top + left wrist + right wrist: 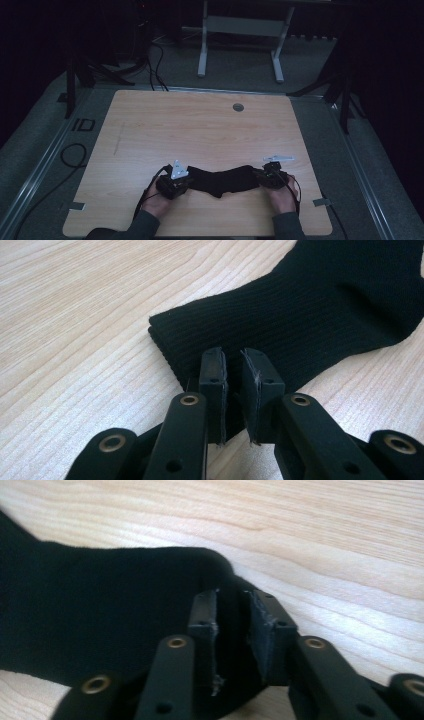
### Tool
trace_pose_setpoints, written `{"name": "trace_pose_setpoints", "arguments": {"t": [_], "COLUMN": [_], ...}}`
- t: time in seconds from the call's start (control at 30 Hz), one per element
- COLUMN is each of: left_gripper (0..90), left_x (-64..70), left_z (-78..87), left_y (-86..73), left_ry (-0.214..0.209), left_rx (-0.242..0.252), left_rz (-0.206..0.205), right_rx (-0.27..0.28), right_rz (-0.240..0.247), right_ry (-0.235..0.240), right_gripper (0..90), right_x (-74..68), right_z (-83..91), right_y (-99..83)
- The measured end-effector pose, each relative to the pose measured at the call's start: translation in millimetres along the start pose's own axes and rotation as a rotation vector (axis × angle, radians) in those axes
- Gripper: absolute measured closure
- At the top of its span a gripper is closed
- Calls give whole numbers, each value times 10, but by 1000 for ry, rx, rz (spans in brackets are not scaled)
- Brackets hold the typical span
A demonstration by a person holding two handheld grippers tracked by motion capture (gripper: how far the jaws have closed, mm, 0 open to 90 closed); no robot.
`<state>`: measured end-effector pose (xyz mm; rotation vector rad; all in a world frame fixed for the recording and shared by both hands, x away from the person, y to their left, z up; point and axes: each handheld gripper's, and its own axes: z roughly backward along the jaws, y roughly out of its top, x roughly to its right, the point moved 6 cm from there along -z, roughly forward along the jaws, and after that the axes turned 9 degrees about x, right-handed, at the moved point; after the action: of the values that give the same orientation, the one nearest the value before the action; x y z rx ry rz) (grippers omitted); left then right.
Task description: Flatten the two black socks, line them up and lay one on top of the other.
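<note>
Black sock point(222, 181) lies flat along near edge of bench point(200, 125), stretched between both hands. Left tool point(232, 377) clenched on ribbed cuff end, jaws pinching fabric edge. Right tool point(237, 625) clamped on toe end, cloth bunched between pads. Each end gripped likely so sock can be pulled taut and smoothed, or lifted level without sagging. Heel bulge points toward person's side. Grips sit at very tips, so slack stays in middle. Rest of bench bare wood.
</note>
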<state>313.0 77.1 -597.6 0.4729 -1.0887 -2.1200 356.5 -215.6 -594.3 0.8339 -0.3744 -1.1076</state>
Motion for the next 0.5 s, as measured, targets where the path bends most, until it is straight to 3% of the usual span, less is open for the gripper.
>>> {"name": "trace_pose_setpoints", "arguments": {"t": [0.2, 0.37, 0.5], "left_gripper": [800, 785, 748], "left_x": [1, 0, 5], "left_z": [-2, 6, 23], "left_y": [2, 3, 17], "left_ry": [12, 5, -19], "left_rx": [9, 17, 40], "left_rz": [10, 34, 55], "right_rx": [56, 106, 111], "right_rz": [-37, -48, -64], "right_ry": [26, -1, -8], "right_gripper": [582, 553, 543], "right_x": [71, 164, 216], "right_z": [140, 304, 328], "right_y": [73, 144, 141]}}
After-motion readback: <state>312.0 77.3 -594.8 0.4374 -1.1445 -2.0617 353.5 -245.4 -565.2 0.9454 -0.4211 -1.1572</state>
